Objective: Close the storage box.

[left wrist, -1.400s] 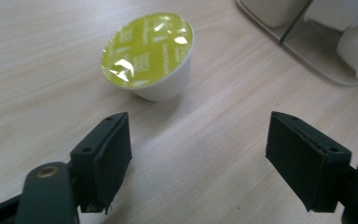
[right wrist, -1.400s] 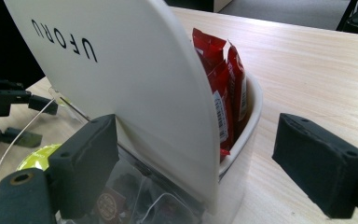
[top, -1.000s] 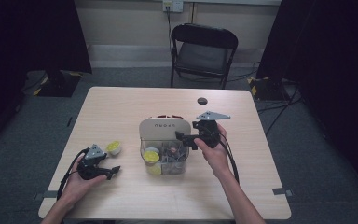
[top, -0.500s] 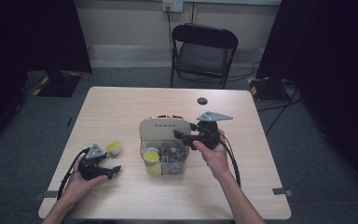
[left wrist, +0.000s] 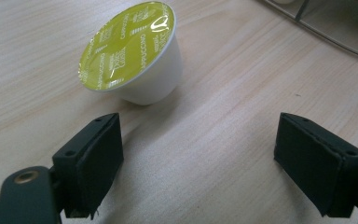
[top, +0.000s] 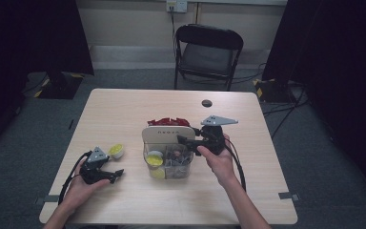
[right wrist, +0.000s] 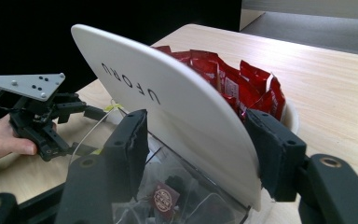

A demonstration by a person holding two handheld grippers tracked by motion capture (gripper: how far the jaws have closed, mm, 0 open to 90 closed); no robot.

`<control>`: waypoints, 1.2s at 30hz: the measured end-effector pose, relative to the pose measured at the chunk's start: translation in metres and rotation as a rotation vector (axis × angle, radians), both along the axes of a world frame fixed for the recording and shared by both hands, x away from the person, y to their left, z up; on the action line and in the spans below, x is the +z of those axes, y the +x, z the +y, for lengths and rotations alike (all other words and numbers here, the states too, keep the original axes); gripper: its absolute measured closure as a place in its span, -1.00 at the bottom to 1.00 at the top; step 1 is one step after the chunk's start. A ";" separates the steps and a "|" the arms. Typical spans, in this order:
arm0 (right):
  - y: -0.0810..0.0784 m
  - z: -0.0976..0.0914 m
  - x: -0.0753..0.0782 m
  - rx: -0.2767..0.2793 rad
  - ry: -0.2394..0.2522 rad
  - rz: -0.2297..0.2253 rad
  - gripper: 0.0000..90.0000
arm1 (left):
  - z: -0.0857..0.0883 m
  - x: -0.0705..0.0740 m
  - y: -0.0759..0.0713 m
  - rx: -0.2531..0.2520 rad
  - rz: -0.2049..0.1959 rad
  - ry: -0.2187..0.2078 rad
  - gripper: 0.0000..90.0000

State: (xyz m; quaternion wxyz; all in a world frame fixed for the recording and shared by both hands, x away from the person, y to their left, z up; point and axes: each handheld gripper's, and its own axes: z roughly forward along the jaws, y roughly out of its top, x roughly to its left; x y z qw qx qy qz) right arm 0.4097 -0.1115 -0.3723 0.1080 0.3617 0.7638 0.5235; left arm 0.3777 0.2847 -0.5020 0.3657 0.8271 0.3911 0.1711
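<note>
A clear organiser box (top: 169,164) stands mid-table with an upright white panel (top: 167,133) marked UFORU. Red sachets (top: 167,121) are packed behind the panel (right wrist: 168,93). My right gripper (top: 184,140) reaches in from the right. Its jaws have just been closing with the panel's edge between them, and the pads now press on it, so the gripper (right wrist: 200,149) is shut on the panel. My left gripper (top: 117,173) rests on the table at the left, open (left wrist: 198,158) and with nothing in it. A white capsule with a lime-green lid (left wrist: 130,51) lies tilted just beyond it, untouched.
Yellow-lidded capsules (top: 155,160) and dark items sit inside the clear box. A small black disc (top: 206,103) lies near the table's far edge. A black folding chair (top: 207,47) stands beyond the table. Bare tabletop (top: 267,191) spreads at the front and right.
The right gripper's jaws have closed onto the white panel. The right hand shifted only slightly, and the left hand and the capsule have stayed put.
</note>
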 end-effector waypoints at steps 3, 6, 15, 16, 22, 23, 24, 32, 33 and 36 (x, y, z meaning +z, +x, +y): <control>-0.001 0.000 0.000 0.004 -0.003 -0.001 -0.09 | 0.000 0.000 0.000 0.001 0.000 -0.001 -0.67; -0.002 0.000 0.000 0.010 -0.001 0.000 -0.08 | 0.000 0.000 0.000 0.001 0.000 -0.001 -0.67; -0.008 0.001 0.000 0.033 0.000 -0.004 -0.10 | 0.000 0.000 0.000 0.001 -0.001 -0.001 -0.67; -0.009 0.002 -0.001 0.035 -0.001 -0.003 -0.11 | 0.000 0.000 0.000 0.000 0.000 0.000 -0.67; -0.011 0.004 -0.002 0.050 0.000 0.004 -0.18 | 0.000 0.000 0.000 -0.001 0.003 0.001 -0.67; -0.011 0.004 -0.002 0.049 -0.002 0.005 -0.18 | 0.000 0.000 0.000 -0.001 0.002 0.000 -0.67; -0.011 0.004 -0.002 0.051 -0.004 0.007 -0.19 | 0.000 0.000 0.000 -0.001 0.002 0.002 -0.67; -0.015 0.004 -0.006 0.031 -0.022 0.022 -0.40 | 0.001 0.000 0.001 -0.005 0.001 0.004 -0.67; -0.016 0.005 -0.006 0.025 -0.028 0.019 -0.43 | 0.001 0.000 0.001 -0.004 0.001 0.005 -0.67; -0.019 0.004 -0.006 0.012 -0.037 0.018 -0.49 | 0.000 0.000 0.001 -0.003 0.001 0.003 -0.67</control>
